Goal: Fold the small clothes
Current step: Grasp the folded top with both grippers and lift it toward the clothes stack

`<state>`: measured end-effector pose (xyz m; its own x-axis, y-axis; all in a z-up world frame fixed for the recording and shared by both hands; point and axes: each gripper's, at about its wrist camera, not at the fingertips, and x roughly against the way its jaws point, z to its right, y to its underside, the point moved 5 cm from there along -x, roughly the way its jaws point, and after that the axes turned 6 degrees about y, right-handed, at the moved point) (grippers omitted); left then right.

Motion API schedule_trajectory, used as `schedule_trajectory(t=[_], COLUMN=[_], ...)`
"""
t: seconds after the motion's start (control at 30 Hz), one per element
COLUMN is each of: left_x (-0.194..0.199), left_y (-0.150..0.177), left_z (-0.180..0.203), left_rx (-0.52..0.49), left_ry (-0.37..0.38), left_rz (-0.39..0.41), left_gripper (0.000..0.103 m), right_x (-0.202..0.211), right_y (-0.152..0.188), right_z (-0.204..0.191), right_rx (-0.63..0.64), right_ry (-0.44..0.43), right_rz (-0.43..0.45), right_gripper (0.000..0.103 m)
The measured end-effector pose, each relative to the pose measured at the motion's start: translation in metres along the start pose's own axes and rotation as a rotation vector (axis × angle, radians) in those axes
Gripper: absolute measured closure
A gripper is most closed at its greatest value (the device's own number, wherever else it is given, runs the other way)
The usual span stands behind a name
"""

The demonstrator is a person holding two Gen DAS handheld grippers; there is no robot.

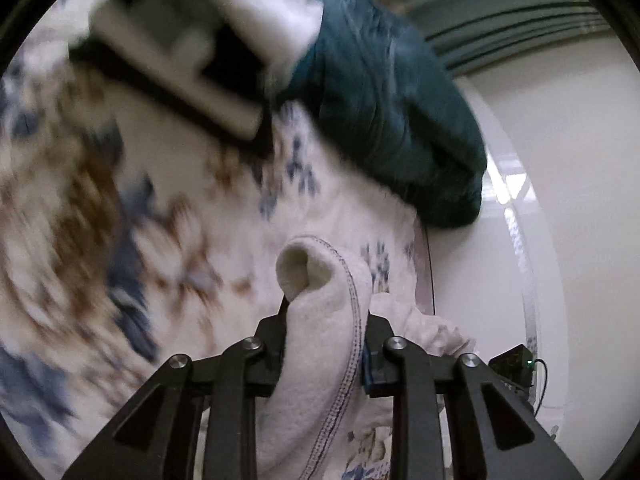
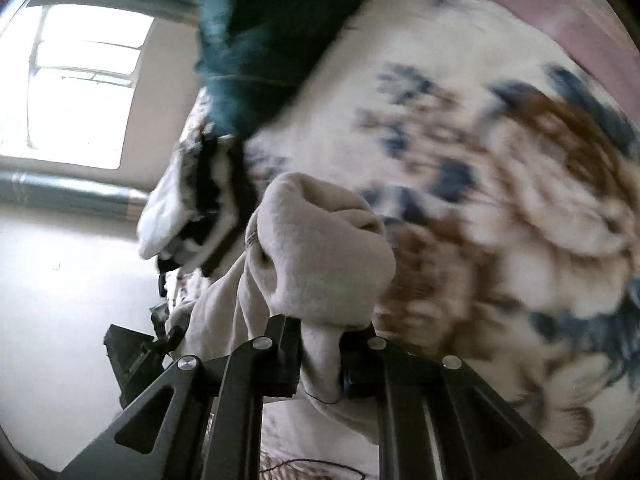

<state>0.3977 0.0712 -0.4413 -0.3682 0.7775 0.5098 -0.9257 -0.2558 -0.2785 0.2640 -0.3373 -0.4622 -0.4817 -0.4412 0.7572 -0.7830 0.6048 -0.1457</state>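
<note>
My left gripper is shut on a fold of a cream fleece garment with blue stitching along its hem; the cloth bunches up between the jaws and hangs down. My right gripper is shut on another bunched part of the same cream garment. The right gripper shows blurred at the top left of the left wrist view. The left gripper's black body shows at the lower left of the right wrist view. Both views are motion-blurred.
A floral bedspread with blue and brown print lies under the garment; it also shows in the right wrist view. A dark teal garment lies on it, as does a black-and-white striped cloth. A window is at left.
</note>
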Motion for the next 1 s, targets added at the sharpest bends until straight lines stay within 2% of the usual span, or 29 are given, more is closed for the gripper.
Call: schedule_trajectory(t=[0.13, 0.27, 0.4, 0.5, 0.53, 0.67, 0.77, 0.87, 0.93, 0.97, 1.0], left_x=[0.05, 0.092, 0.106, 0.101, 0.097, 0.067, 0.047, 0.041, 0.039, 0.041, 0.042], left_y=[-0.069, -0.16, -0.251, -0.314, -0.334, -0.378, -0.391, -0.394, -0.394, -0.393, -0.392], left_z=[0.014, 0.018, 0.015, 0.004, -0.002, -0.036, -0.074, -0.102, -0.113, -0.114, -0.115], left_rx=[-0.055, -0.124, -0.188, -0.213, -0.215, -0.212, -0.182, -0.136, -0.116, -0.109, -0.106], left_ry=[-0.01, -0.043, -0.082, -0.111, -0.139, -0.228, -0.294, -0.317, -0.325, -0.326, -0.331], left_rz=[0.058, 0.107, 0.139, 0.14, 0.135, 0.072, 0.02, -0.005, -0.02, -0.019, -0.018], left_gripper=[0.081, 0.081, 0.081, 0.08, 0.08, 0.079, 0.077, 0.074, 0.074, 0.073, 0.071], right_x=[-0.017, -0.049, -0.1, -0.146, -0.16, -0.22, -0.253, -0.278, -0.288, -0.292, -0.292], right_y=[-0.021, -0.052, -0.09, -0.12, -0.129, -0.166, -0.183, -0.194, -0.197, -0.198, -0.197], right_z=[-0.103, -0.198, -0.286, -0.328, -0.337, -0.351, -0.35, -0.339, -0.335, -0.335, -0.339], right_rx=[0.087, 0.143, 0.206, 0.224, 0.226, 0.199, 0.2, 0.194, 0.211, 0.227, 0.257], right_ry=[-0.053, -0.117, -0.153, -0.154, -0.144, -0.078, 0.003, 0.086, 0.176, 0.218, 0.261], right_rz=[0.014, 0.045, 0.06, 0.058, 0.06, 0.058, 0.051, 0.034, 0.019, 0.016, 0.025], right_gripper=[0.088, 0.088, 0.088, 0.088, 0.088, 0.088, 0.088, 0.085, 0.072, 0.069, 0.059])
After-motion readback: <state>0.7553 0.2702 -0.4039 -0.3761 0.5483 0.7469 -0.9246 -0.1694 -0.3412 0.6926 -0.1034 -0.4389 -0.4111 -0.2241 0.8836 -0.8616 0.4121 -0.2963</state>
